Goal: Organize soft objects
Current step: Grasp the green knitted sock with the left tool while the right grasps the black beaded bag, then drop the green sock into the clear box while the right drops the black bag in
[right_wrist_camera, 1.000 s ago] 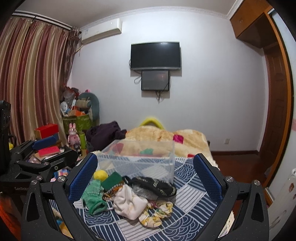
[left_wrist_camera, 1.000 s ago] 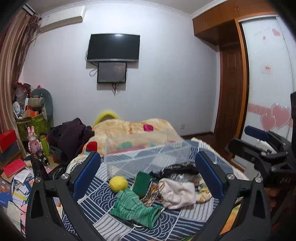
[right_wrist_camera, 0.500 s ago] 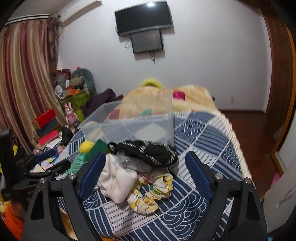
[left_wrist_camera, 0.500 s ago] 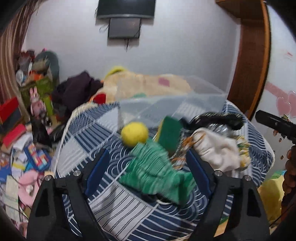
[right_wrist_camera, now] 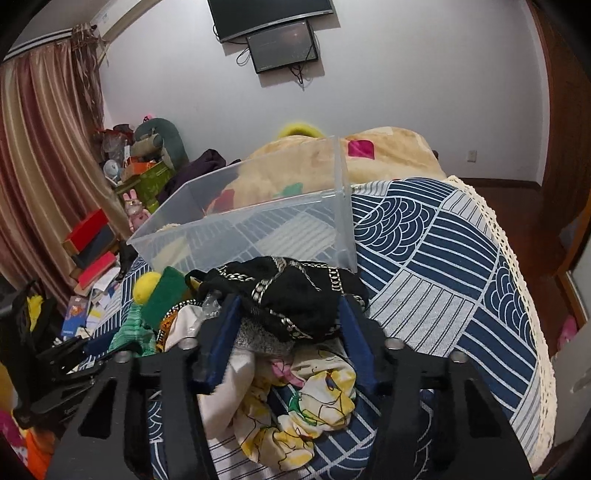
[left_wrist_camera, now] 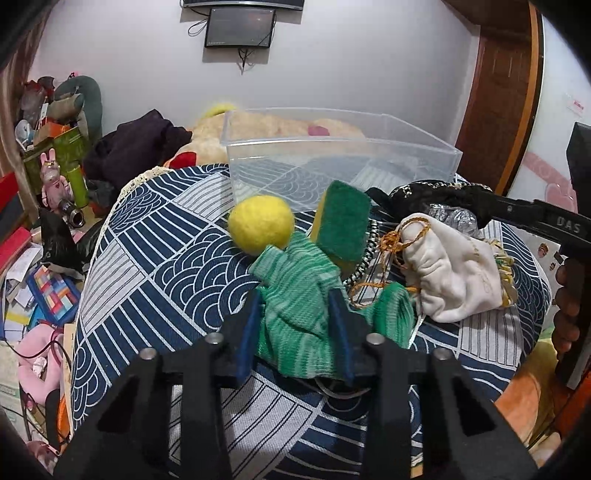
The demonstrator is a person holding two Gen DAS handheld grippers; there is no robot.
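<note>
The left gripper (left_wrist_camera: 294, 308) has its blue fingers (left_wrist_camera: 246, 334) pressed against both sides of a green knitted sock (left_wrist_camera: 295, 306), gripping the bunched fabric where it lies on the blue-and-white patterned cloth (left_wrist_camera: 155, 266) covering the table. Just beyond the sock, a yellow ball (left_wrist_camera: 260, 224) touches its far tip, and a green-and-yellow sponge (left_wrist_camera: 343, 225) stands tilted on edge beside the ball. To the right of the sock lies a tangle of orange cord (left_wrist_camera: 402, 236) on a cream cloth pouch (left_wrist_camera: 450, 273).

The right gripper (right_wrist_camera: 288, 314) straddles a black garment with silver chain trim (right_wrist_camera: 291, 291), its blue fingers (right_wrist_camera: 223, 332) close against the fabric on either side; whether they are actually pinching it cannot be told. Beneath and in front of that gripper, a yellow-patterned cloth (right_wrist_camera: 314, 406) lies crumpled next to the cream pouch (right_wrist_camera: 225, 387). The sponge (right_wrist_camera: 162, 299) and ball (right_wrist_camera: 144, 286) appear at the left of this view.

Behind the pile stands a clear plastic bin (left_wrist_camera: 332, 162), upright on the cloth, with nothing from the pile visibly inside it. Past the table is a bed with a beige blanket (right_wrist_camera: 388, 158), and a wall-mounted television (right_wrist_camera: 271, 16) hangs above a smaller screen (right_wrist_camera: 282, 46). Striped curtains (right_wrist_camera: 40, 147) hang at the left.
</note>
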